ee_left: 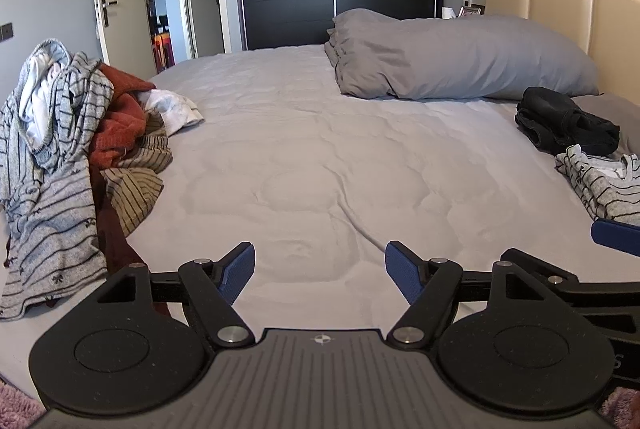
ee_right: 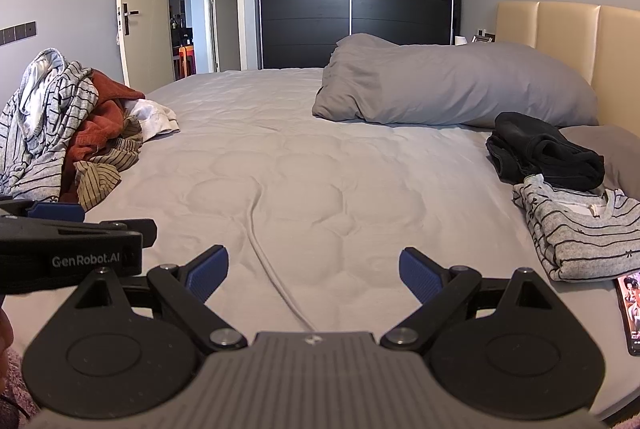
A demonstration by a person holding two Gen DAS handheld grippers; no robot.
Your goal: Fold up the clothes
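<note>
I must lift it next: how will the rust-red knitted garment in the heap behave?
The rust-red knitted garment looks thick and crumpled, so probably floppy and rather heavy. Striped clothes lie over and beside it, so they may drag along.

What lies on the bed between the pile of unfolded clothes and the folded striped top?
Only bare grey bedsheet lies between the pile of unfolded clothes and the folded striped top, apart from a raised white cord-like ridge. The right wrist view shows this best.
</note>
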